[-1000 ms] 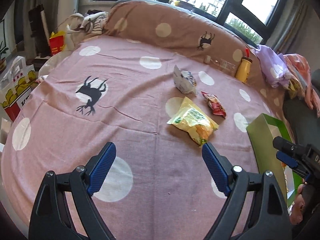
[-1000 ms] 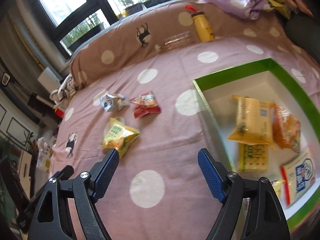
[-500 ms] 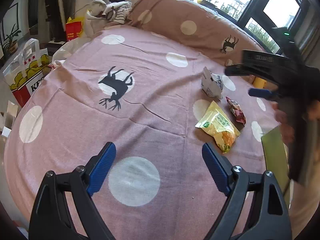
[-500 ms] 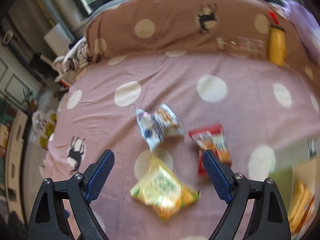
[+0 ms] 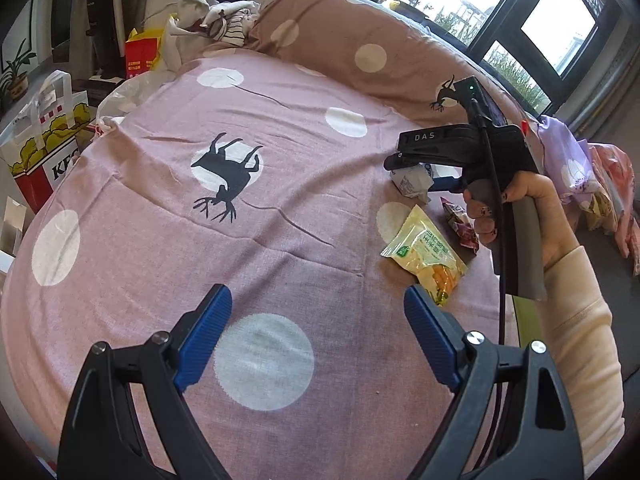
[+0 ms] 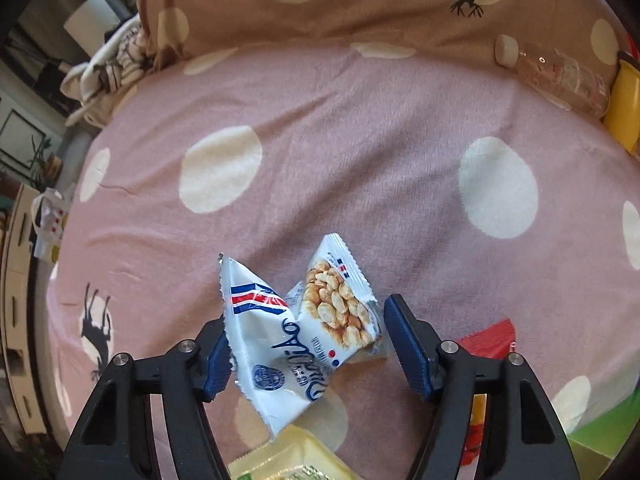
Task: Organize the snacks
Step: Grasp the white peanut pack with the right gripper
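A white snack packet [image 6: 304,344] with a peanut picture and red-blue stripes lies on the pink dotted bedspread, between the open fingers of my right gripper [image 6: 308,348]. The fingers straddle it and have not closed. It also shows in the left wrist view [image 5: 412,178], under the right gripper [image 5: 416,170]. A yellow snack bag [image 5: 426,254] lies nearer, its top edge showing in the right wrist view [image 6: 288,460]. A red packet [image 5: 460,222] lies beside it, also in the right wrist view [image 6: 488,338]. My left gripper [image 5: 318,334] is open and empty above the bedspread.
A green-edged box [image 6: 600,436] sits at the right. A clear bottle [image 6: 560,74] and a yellow bottle [image 6: 624,112] lie by the brown pillow [image 5: 360,56]. A KFC bag [image 5: 44,148] and a red bag [image 5: 140,54] stand left of the bed.
My right gripper has swung from over the box to the left and down over the white packet, which now sits between its fingers. My left gripper drew back and turned left.
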Action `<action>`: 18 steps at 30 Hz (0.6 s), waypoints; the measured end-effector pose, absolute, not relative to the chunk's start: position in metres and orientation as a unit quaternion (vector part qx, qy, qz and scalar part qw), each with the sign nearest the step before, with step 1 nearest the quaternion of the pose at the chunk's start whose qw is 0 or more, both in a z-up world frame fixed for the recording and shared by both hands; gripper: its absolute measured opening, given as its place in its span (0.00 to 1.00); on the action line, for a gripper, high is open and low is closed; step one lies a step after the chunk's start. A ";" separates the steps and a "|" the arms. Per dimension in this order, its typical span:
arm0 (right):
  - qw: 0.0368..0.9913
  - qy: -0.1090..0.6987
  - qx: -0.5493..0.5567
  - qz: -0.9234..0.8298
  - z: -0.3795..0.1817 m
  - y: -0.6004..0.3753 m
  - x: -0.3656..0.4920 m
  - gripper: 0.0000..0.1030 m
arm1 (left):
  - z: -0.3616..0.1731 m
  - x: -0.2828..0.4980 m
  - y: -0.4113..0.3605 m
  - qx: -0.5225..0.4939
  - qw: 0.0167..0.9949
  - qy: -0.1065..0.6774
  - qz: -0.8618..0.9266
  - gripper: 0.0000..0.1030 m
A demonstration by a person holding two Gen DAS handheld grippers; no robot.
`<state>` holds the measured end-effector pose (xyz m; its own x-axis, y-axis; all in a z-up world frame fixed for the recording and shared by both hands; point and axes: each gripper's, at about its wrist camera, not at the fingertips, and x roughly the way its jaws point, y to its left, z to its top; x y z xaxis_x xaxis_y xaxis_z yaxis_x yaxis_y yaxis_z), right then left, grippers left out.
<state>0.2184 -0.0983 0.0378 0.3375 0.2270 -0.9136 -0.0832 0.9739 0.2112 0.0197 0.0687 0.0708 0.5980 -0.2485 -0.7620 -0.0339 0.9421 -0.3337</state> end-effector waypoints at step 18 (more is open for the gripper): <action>0.864 0.493 0.083 0.062 0.088 -0.143 0.024 0.53 | 0.065 0.017 0.057 -0.144 0.876 0.458 -0.053 0.86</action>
<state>0.0241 -0.1435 0.0878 0.5057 0.1883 -0.8419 -0.0250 0.9787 0.2039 0.0170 0.0570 0.0646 0.5751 -0.2240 -0.7868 -0.0401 0.9529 -0.3006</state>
